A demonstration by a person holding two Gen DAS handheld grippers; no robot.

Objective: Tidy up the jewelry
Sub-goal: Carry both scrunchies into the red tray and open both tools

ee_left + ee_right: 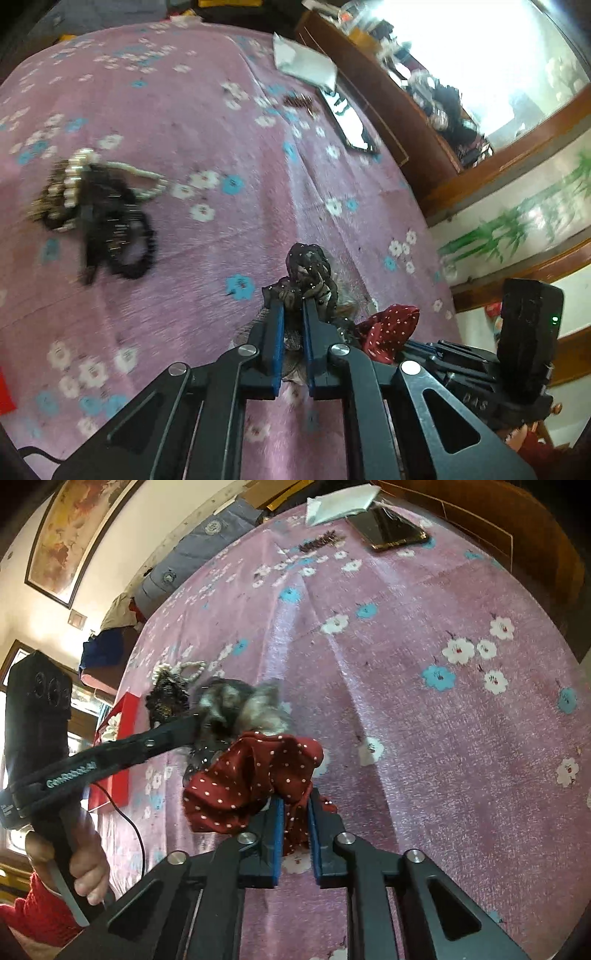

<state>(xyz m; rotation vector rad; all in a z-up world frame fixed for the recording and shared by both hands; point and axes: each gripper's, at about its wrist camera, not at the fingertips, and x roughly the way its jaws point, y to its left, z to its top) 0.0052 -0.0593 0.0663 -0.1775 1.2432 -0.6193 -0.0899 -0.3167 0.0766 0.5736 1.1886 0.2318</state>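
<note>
My left gripper point(293, 306) is shut on a dark sequinned scrunchie point(310, 273), held just above the pink floral bedspread point(221, 129). My right gripper point(295, 805) is shut on a red polka-dot scrunchie point(255, 775), which also shows at the right of the left wrist view point(388, 328). The left gripper with its fuzzy grey-dark scrunchie point(240, 705) reaches in from the left of the right wrist view. A tangle of pearl and black bead jewelry point(92, 206) lies on the spread to the left; it also shows in the right wrist view point(170, 690).
A phone point(388, 530), white paper point(340, 504) and a small brown hair clip point(319, 542) lie at the far end of the bed. A red box point(114, 746) sits at the bed's left edge. A wooden headboard point(388, 110) runs along the right.
</note>
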